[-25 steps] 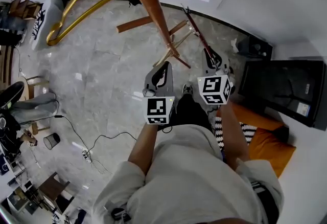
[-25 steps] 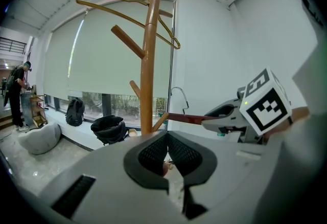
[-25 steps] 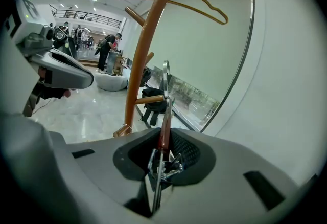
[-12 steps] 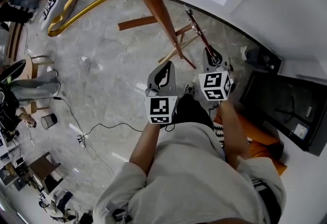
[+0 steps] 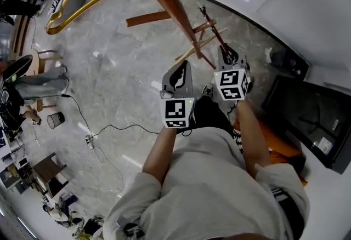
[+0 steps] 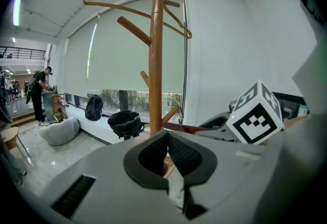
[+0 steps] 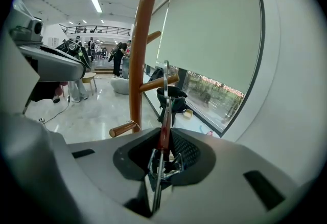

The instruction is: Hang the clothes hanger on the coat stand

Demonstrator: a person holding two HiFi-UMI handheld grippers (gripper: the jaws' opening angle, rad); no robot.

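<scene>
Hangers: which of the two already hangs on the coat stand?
The gold wire hanger, hooked at the coat stand's top; the dark red hanger is clamped in the right gripper.

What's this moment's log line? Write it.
left gripper: shut, empty | right gripper: shut on red hanger | gold hanger: on coat stand

Dark red clothes hanger [image 7: 164,115] held upright; wooden coat stand [image 7: 137,64] just beyond.
</scene>
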